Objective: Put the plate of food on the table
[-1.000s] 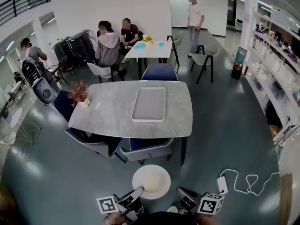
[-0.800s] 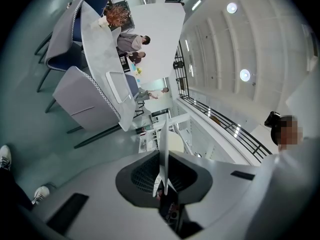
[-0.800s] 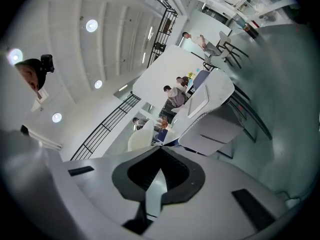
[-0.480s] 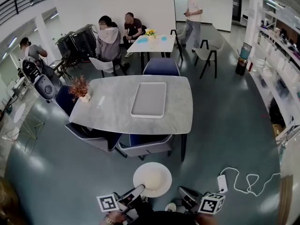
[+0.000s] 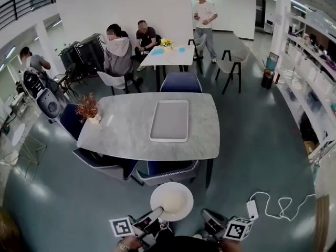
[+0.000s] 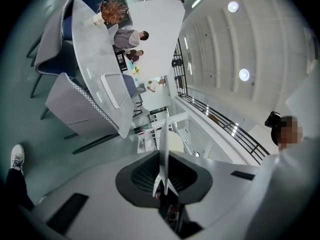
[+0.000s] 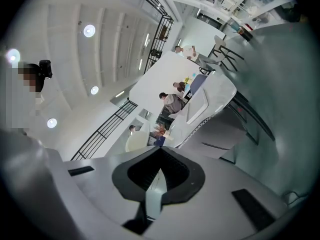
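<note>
Down below, short of the marble table's (image 5: 126, 133) near edge, the white plate (image 5: 171, 201) hangs level over the floor (image 5: 68, 203). The left gripper (image 5: 154, 214) clamps its left rim and the right gripper (image 5: 208, 218) its right rim. A grey tray (image 5: 169, 121) lies mid-table.

Open office lounge — dining tables (image 5: 126, 133), chairs (image 5: 180, 81), seated people (image 5: 118, 54)
</note>
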Action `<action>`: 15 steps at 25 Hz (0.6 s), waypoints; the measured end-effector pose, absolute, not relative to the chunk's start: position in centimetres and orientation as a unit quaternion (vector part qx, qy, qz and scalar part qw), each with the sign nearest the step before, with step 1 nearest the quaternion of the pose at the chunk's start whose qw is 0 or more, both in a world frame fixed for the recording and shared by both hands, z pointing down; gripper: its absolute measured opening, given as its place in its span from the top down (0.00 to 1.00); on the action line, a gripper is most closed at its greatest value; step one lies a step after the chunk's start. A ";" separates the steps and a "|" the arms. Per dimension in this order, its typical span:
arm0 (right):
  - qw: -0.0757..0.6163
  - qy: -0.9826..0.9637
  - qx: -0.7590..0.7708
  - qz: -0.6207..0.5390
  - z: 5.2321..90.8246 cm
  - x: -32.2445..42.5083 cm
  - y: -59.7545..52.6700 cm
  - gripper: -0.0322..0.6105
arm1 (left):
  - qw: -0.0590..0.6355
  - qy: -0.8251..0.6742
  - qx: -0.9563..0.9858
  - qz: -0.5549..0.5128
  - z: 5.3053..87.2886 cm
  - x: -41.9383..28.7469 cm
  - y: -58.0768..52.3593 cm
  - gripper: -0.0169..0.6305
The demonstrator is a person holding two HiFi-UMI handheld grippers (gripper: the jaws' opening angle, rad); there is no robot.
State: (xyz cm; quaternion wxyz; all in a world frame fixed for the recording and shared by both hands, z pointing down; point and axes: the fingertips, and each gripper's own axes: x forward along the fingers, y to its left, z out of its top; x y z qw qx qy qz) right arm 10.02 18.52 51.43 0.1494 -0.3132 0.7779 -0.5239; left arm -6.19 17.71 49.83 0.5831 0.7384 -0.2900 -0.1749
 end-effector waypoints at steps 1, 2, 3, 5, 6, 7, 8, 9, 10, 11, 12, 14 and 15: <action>0.154 0.776 -0.313 -0.525 51.3 9.2 18.1 0.93 | 0.581 -0.288 0.741 -0.172 49.7 -6.9 17.1 0.92; 0.156 0.777 -0.314 -0.523 51.3 8.4 17.6 0.93 | 0.579 -0.285 0.745 -0.169 49.7 -7.6 16.5 0.92; 0.156 0.777 -0.316 -0.521 51.2 7.7 17.2 0.93 | 0.578 -0.283 0.747 -0.167 49.6 -8.3 15.8 0.92; 0.157 0.775 -0.322 -0.520 51.5 6.5 16.3 0.93 | 0.579 -0.277 0.748 -0.169 49.6 -9.5 14.5 0.92; 0.159 0.773 -0.326 -0.521 51.6 6.0 15.8 0.93 | 0.580 -0.274 0.748 -0.170 49.7 -10.0 13.8 0.92; 0.158 0.771 -0.332 -0.520 51.8 5.6 15.4 0.93 | 0.581 -0.272 0.748 -0.170 49.7 -10.5 13.3 0.92; 0.154 0.771 -0.338 -0.518 51.9 5.2 14.9 0.93 | 0.581 -0.270 0.749 -0.170 49.9 -11.0 12.7 0.92; 0.150 0.770 -0.342 -0.517 52.2 4.7 14.5 0.93 | 0.582 -0.268 0.749 -0.169 50.0 -11.6 12.2 0.92; 0.148 0.768 -0.342 -0.521 52.6 4.1 14.1 0.93 | 0.583 -0.267 0.749 -0.169 50.1 -12.1 11.8 0.92; 0.147 0.766 -0.340 -0.526 52.9 3.4 13.8 0.93 | 0.584 -0.267 0.748 -0.169 50.2 -12.8 11.3 0.92; 0.147 0.765 -0.338 -0.528 53.1 2.6 13.4 0.93 | 0.584 -0.267 0.747 -0.171 50.3 -13.4 10.8 0.92; 0.143 0.768 -0.338 -0.525 53.0 1.5 12.4 0.93 | 0.584 -0.269 0.745 -0.176 50.5 -14.8 9.9 0.92; 0.140 0.770 -0.341 -0.520 52.8 0.9 11.8 0.93 | 0.584 -0.270 0.744 -0.180 50.5 -15.5 9.4 0.92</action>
